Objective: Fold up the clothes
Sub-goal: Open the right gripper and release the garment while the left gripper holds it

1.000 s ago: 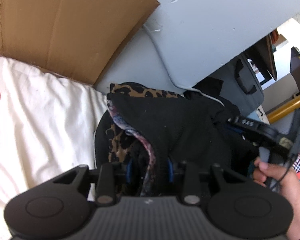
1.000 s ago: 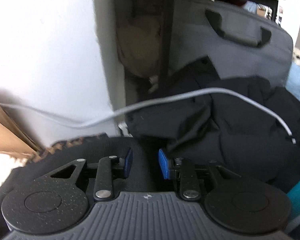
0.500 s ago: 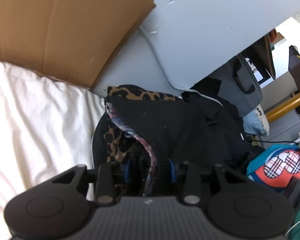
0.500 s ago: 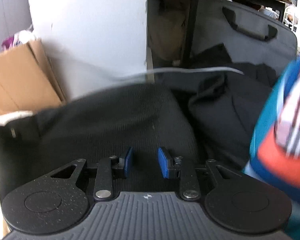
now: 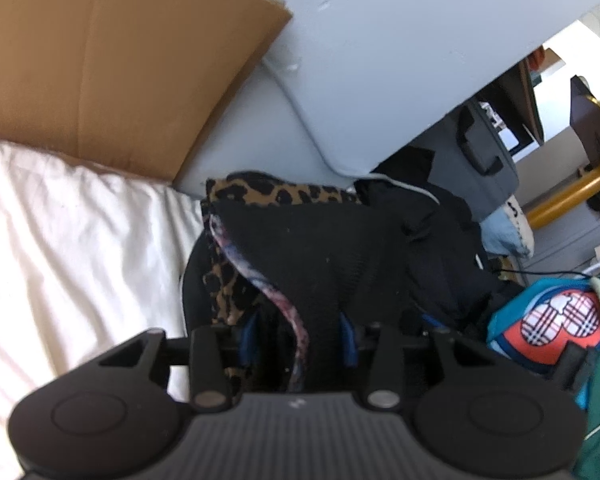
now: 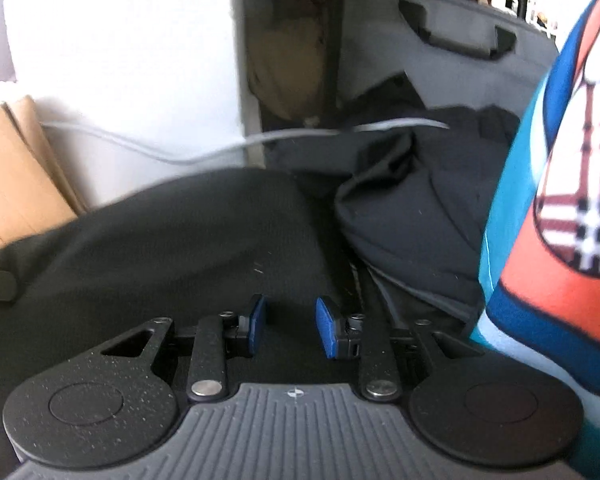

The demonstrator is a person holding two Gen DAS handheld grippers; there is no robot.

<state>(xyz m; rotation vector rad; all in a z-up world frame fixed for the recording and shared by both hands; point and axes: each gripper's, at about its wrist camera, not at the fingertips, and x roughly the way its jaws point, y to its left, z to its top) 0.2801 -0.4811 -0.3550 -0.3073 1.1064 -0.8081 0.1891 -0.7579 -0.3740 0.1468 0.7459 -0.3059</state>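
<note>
— Any containers? 
— A flattened cardboard box [image 5: 112, 64] leaning at upper left, contents not visible. A grey case with a black handle [image 6: 456, 36] standing behind the pile, closed.

— And the clothes? 
— Heaped on the right edge of the white sheet [image 5: 72, 248]: a black garment [image 5: 320, 256] on top, a leopard-print piece [image 5: 276, 194] under it and behind, a strip of multicoloured fabric [image 5: 260, 276] running along the black one's left hem. Further right, a teal shirt with an orange and plaid print [image 5: 552, 332], crowding the right gripper's view too.

— Room to move? 
— Open sheet to the left of the pile. Tight on the right and behind: dark clothing [image 6: 412, 208], a white cable [image 6: 260, 140] draped across, the grey panel [image 5: 380, 60] overhanging.

— Left gripper [image 5: 298, 338]? 
— Partly open, jaws just been widening, black garment and coloured strip bunched between the blue pads [image 5: 349, 336]; pressing or not, hard to tell.

— Right gripper [image 6: 290, 326]? 
— Partly open, low over the black cloth, nothing between the pads [image 6: 326, 330].
</note>
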